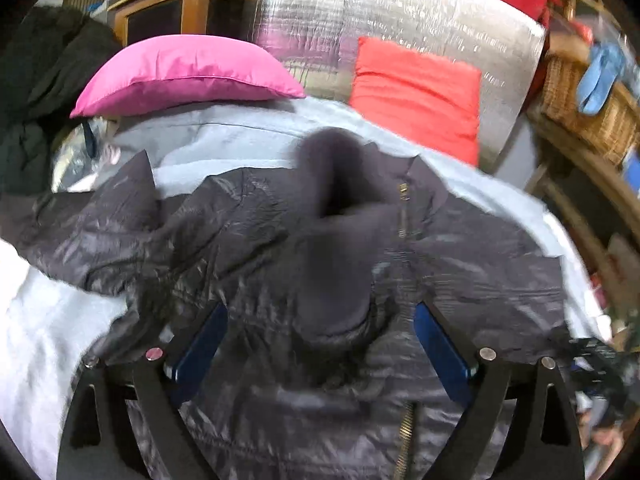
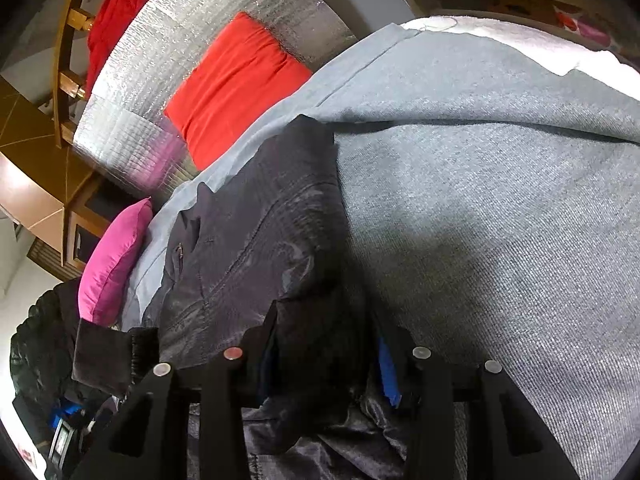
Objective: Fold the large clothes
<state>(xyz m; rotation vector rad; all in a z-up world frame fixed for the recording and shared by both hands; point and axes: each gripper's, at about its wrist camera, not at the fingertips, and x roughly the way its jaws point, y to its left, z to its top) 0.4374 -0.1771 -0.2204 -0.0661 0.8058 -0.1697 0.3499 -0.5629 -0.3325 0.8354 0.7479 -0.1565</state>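
- The dark jacket (image 1: 320, 264) lay spread on the grey blanket (image 2: 500, 208), below the pink pillow (image 1: 180, 76).
- Mid-fold, seemingly: the right gripper (image 2: 326, 372) clenched jacket fabric.
- The left gripper (image 1: 320, 344) hovered released, needing a fresh hold.

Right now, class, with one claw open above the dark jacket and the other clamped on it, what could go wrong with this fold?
1. The left claw stands open, so the sleeve lying over the jacket could slide off.
2. The right claw pinches a bunched wad, so pulling may drag the jacket askew across the grey blanket.
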